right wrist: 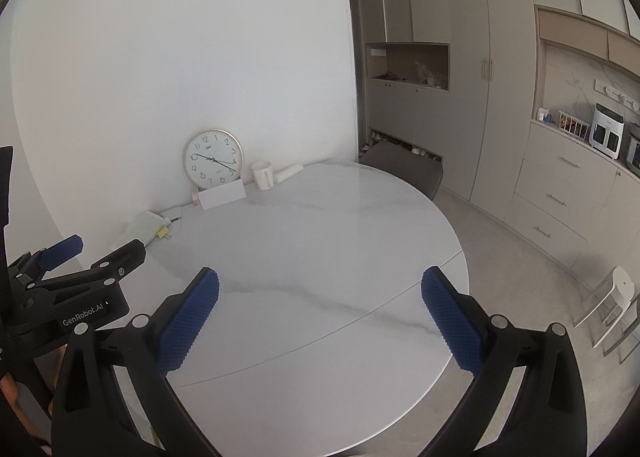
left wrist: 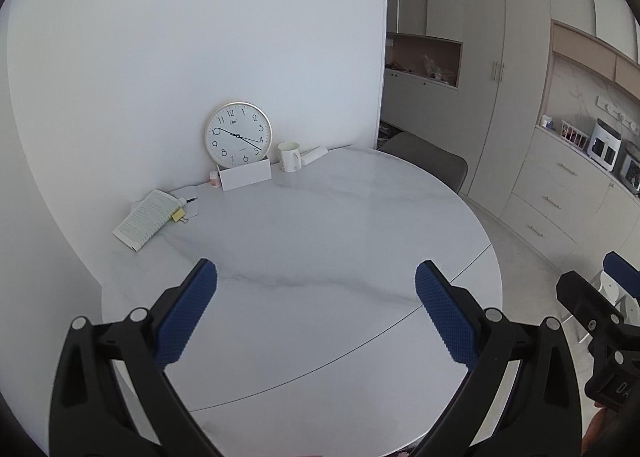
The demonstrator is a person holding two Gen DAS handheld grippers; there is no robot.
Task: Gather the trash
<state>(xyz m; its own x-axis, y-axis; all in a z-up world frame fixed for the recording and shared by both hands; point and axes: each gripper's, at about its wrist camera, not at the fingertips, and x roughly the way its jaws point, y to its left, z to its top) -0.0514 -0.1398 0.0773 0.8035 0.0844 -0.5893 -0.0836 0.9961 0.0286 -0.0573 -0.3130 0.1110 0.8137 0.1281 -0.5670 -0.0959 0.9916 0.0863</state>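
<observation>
We hold the left gripper (left wrist: pixel 316 309) and the right gripper (right wrist: pixel 320 315) side by side above the near edge of the round marble table (left wrist: pixel 320 225), each with its blue pads spread wide and gripping nothing. Everything on the table sits at the far side, along the wall around the clock (left wrist: pixel 238 134): a white card (left wrist: pixel 245 175) leaning in front of it, a mug (left wrist: pixel 289 156) and a white roll (left wrist: pixel 315 155) to its right, a printed booklet (left wrist: pixel 145 219) to its left. We see no obvious trash, and no bin shows. This fits either a survey before collecting or a table already cleared.
</observation>
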